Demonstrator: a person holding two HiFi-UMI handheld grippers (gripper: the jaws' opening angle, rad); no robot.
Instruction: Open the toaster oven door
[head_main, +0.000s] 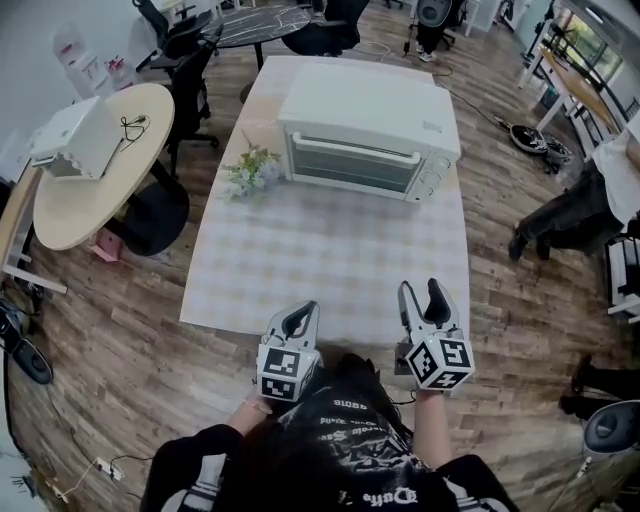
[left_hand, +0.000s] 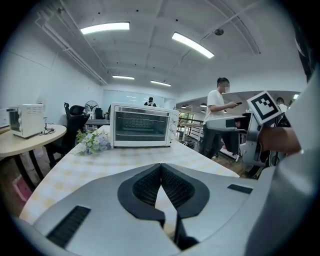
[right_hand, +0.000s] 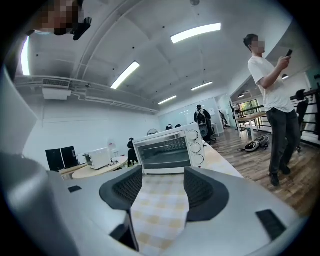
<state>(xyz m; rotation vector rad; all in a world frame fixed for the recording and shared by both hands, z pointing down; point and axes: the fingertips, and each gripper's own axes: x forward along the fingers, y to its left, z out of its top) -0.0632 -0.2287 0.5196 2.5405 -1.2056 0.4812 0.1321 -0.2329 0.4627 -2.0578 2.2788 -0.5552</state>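
White toaster oven (head_main: 365, 130) stands at the far end of the checked tablecloth (head_main: 330, 260), its door (head_main: 352, 165) shut and facing the person, flowers (head_main: 250, 172) just beside it. At the near edge, well apart from it, the left gripper (head_main: 300, 315) has its jaws together on nothing. The right gripper (head_main: 421, 292) has its jaws wide apart and empty.

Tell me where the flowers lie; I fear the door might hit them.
In the head view the flowers lie on the checked tablecloth, at the front left corner of the toaster oven.
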